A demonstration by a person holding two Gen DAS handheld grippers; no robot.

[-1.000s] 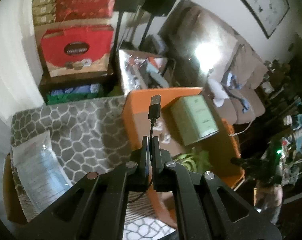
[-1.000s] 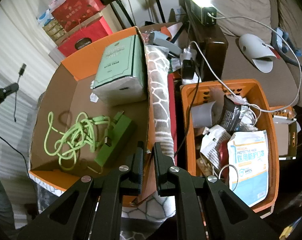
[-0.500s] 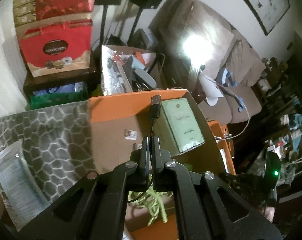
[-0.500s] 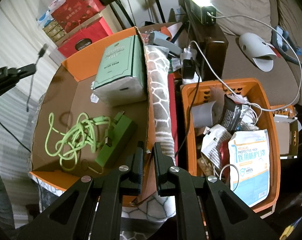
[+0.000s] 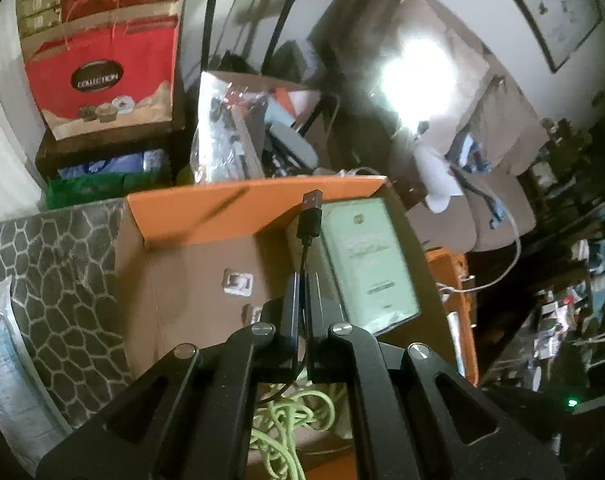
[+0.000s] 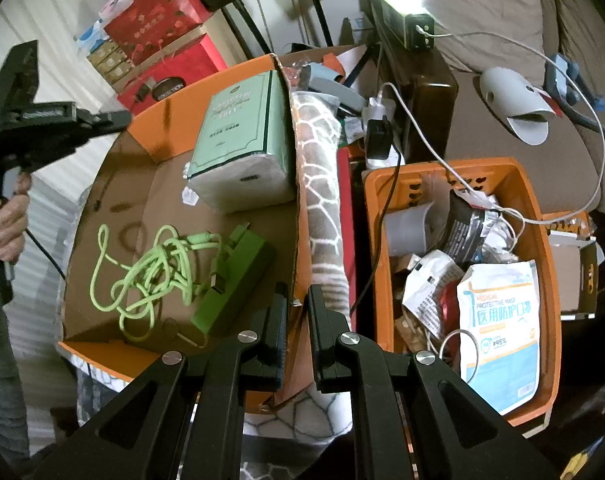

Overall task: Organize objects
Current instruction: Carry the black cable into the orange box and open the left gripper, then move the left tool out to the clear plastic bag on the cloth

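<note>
Left wrist view
- Left gripper (image 5: 301, 300): jaws clamped on a black USB cable (image 5: 303, 256), plug end standing up past the fingertips, the rest trailing down under the gripper.
- Cable's place: held in the air over the cardboard box (image 5: 206, 216), near its far orange wall; not yet set down.
- Box contents seen here: mint-green tissue pack (image 5: 366, 264) against the far right corner; green cord (image 5: 286, 420) near the near edge, under the gripper.
- Beside the box: a giraffe-print blanket (image 5: 58, 280) off its left edge.

Right wrist view
- Right gripper (image 6: 298, 316): jaws drawn nearly together, pinching the near right wall of the box, so it seems to steady it.
- Left gripper from outside: it reaches over the box's far left corner, a hand (image 6: 10, 220) on its handle, cable hanging below.
- Box floor: tangled green cord and green charger block (image 6: 234, 276) toward the near right; bare cardboard along the left edge.
- Orange basket (image 6: 550, 280): right of the box, full of packets, with a mask packet (image 6: 498, 332) at its near right.

Step and next move
- Step in hand: judged, carrying the black cable into the box.
- Next move calls for: lowering over the bare left floor, clear of the green tangle, then letting go so the trailing length falls inside the wall.
</note>
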